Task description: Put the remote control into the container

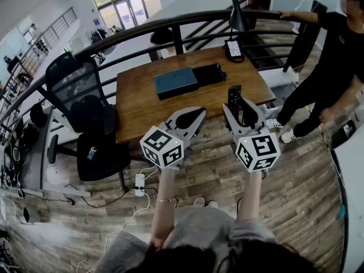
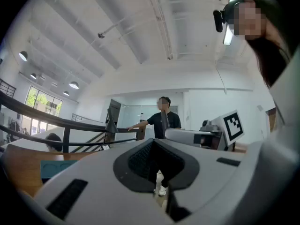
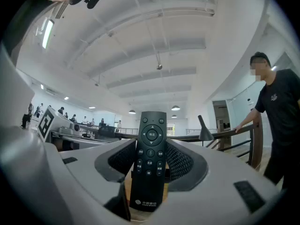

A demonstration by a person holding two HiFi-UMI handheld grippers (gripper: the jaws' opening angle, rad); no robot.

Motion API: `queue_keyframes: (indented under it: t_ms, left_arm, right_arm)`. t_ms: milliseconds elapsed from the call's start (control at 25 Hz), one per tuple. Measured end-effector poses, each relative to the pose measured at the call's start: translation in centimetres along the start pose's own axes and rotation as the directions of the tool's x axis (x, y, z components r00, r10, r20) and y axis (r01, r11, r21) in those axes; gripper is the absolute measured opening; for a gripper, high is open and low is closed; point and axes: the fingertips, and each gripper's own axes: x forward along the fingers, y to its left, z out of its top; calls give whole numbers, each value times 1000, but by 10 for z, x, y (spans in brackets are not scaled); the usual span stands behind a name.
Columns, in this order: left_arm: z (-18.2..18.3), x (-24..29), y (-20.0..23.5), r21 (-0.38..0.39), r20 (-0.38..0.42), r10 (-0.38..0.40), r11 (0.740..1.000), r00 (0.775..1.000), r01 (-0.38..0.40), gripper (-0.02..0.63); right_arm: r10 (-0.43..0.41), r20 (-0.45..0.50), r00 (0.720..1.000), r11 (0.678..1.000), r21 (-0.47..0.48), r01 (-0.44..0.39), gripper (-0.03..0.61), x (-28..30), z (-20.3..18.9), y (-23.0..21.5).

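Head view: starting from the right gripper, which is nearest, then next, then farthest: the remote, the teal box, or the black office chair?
1. remote control: upright between the jaws of the right gripper.
2. teal box: on the wooden table, ahead and to the left.
3. black office chair: on the floor, far left, past the table's end.
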Motion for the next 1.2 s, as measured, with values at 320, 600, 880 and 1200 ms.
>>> queue_keyframes:
  t_ms: [320,600,880,1200]
  left_arm:
    - [-6,-3,-10,-2,-21,6,1000,1000,-6,3]
    - [-9,0,-22,-3,-27,14,1000,1000,-14,3]
    - [-12,9,-41,-13,-37,14,1000,999,-15,3]
    - [-27,11,-43,-36,-56,42,998,998,-44,3]
  right_arm:
    - [21,-2,1000,1000,13,-21,210,-7,-2,4]
    - [35,-1,999,999,24,-35,210,-17,1,2]
    - [43,-38,998,999,19,-42,210,-33,-6,-9]
    - [67,-55,996,997,46,-65,210,-34,-19,-13]
